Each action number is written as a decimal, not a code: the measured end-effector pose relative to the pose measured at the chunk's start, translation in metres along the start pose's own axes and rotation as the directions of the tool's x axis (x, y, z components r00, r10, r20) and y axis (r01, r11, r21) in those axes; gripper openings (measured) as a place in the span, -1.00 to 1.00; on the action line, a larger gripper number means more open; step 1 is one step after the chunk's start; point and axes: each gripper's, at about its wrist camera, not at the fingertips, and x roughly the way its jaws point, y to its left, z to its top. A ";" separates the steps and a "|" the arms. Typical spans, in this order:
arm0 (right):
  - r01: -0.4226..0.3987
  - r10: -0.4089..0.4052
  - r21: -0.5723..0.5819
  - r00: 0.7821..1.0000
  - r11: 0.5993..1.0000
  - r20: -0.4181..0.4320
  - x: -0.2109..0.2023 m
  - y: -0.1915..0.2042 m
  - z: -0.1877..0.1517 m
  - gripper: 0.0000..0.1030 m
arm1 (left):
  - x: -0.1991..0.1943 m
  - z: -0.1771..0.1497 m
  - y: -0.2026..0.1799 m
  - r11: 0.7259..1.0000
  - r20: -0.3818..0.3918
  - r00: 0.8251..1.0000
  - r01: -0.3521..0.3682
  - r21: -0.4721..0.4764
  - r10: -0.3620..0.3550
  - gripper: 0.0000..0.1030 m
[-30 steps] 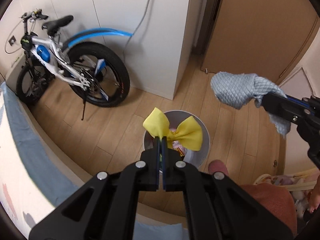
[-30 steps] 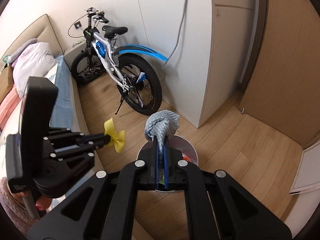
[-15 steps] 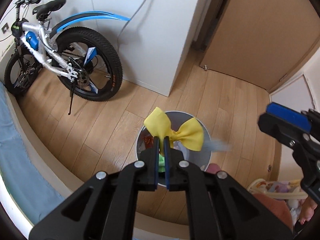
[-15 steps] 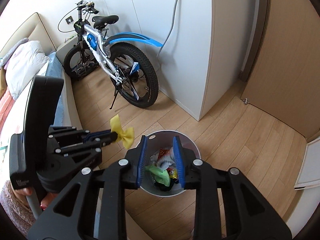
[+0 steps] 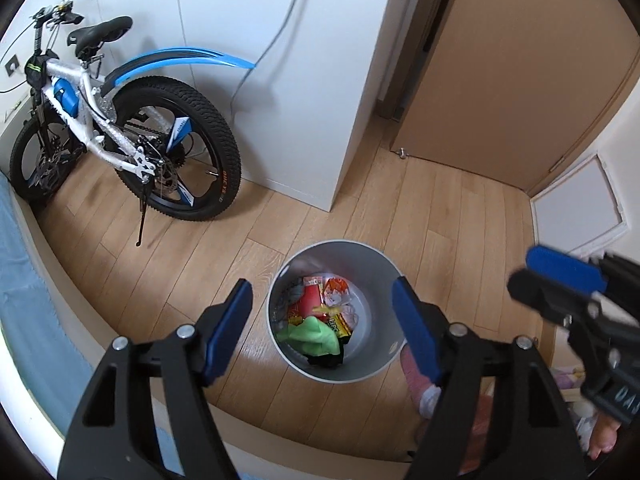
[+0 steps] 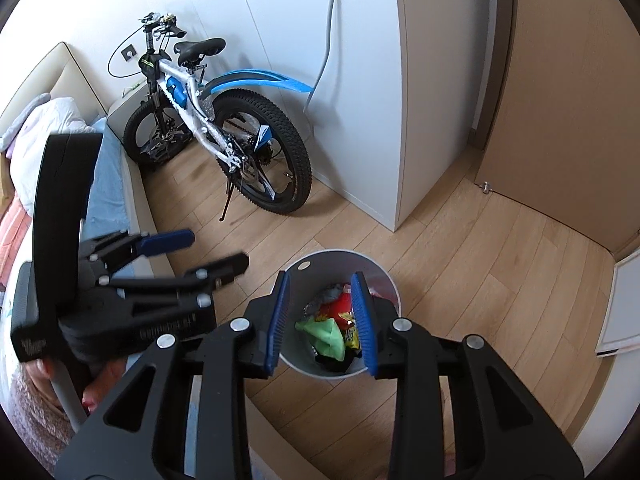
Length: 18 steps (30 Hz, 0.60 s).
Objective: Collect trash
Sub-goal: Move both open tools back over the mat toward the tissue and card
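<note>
A grey round trash bin (image 5: 372, 280) stands on the wooden floor, holding colourful wrappers (image 5: 330, 300) and a green cloth (image 5: 310, 332). It also shows in the right wrist view (image 6: 308, 272). My left gripper (image 5: 322, 330) hangs wide open and empty above the bin; it also shows in the right wrist view (image 6: 204, 250). My right gripper (image 6: 322, 324) is open and empty over the bin; one of its blue pads (image 5: 564, 270) shows at the right of the left wrist view. The yellow bow and the grey cloth cannot be made out.
A white and blue bicycle (image 5: 120, 152) leans by a white wardrobe (image 5: 320, 80) at the left. A brown door (image 5: 520, 72) is at the back right. A bed with a blue sheet (image 6: 108, 184) lies to the left.
The right gripper opened and dropped the grey cloth into the bin. Then the left gripper opened wide and let go of the yellow bow.
</note>
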 end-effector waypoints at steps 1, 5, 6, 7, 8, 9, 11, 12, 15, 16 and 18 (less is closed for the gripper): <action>-0.001 0.001 -0.003 1.000 1.000 -0.002 -0.003 0.002 -0.001 -0.41 | -0.004 0.000 0.001 1.000 0.007 1.000 -0.005 -0.003 0.005 0.40; -0.005 0.005 -0.031 1.000 1.000 0.001 -0.016 0.017 -0.002 -0.41 | -0.027 -0.003 0.010 0.999 0.034 0.999 -0.036 -0.021 0.036 0.40; -0.007 0.007 -0.038 1.000 0.999 0.005 -0.019 0.022 -0.002 -0.41 | -0.034 -0.006 0.013 0.999 0.036 0.998 -0.042 -0.027 0.043 0.40; -0.009 0.010 -0.044 1.000 0.999 0.008 -0.022 0.027 -0.001 -0.41 | -0.042 -0.010 0.017 0.998 0.040 0.998 -0.049 -0.033 0.050 0.40; -0.013 0.014 -0.052 1.000 0.999 0.013 -0.026 0.034 -0.001 -0.40 | -0.049 -0.014 0.021 0.998 0.039 0.997 -0.058 -0.038 0.060 0.40; -0.018 0.019 -0.060 1.000 0.998 0.017 -0.029 0.041 -0.001 -0.38 | -0.057 -0.019 0.026 0.996 0.038 0.996 -0.077 -0.038 0.079 0.40; -0.025 0.028 -0.080 0.999 0.996 0.030 -0.037 0.058 0.000 -0.27 | -0.071 -0.027 0.034 0.991 0.036 0.991 -0.130 -0.033 0.131 0.40; -0.031 0.035 -0.091 0.999 0.995 0.036 -0.041 0.067 -0.001 -0.26 | -0.080 -0.030 0.040 0.987 0.040 0.987 -0.157 -0.038 0.159 0.40; -0.055 0.061 -0.133 0.997 0.990 0.044 -0.051 0.098 -0.002 -0.25 | -0.109 -0.045 0.064 0.978 0.052 0.980 -0.188 -0.090 0.193 0.40; -0.064 0.072 -0.151 0.996 0.986 0.046 -0.054 0.110 -0.002 -0.25 | -0.120 -0.052 0.073 0.974 0.058 0.977 -0.199 -0.109 0.206 0.40; -0.082 0.092 -0.183 0.995 0.980 0.048 -0.059 0.133 -0.003 -0.23 | -0.142 -0.069 0.093 0.961 0.064 0.967 -0.234 -0.146 0.246 0.40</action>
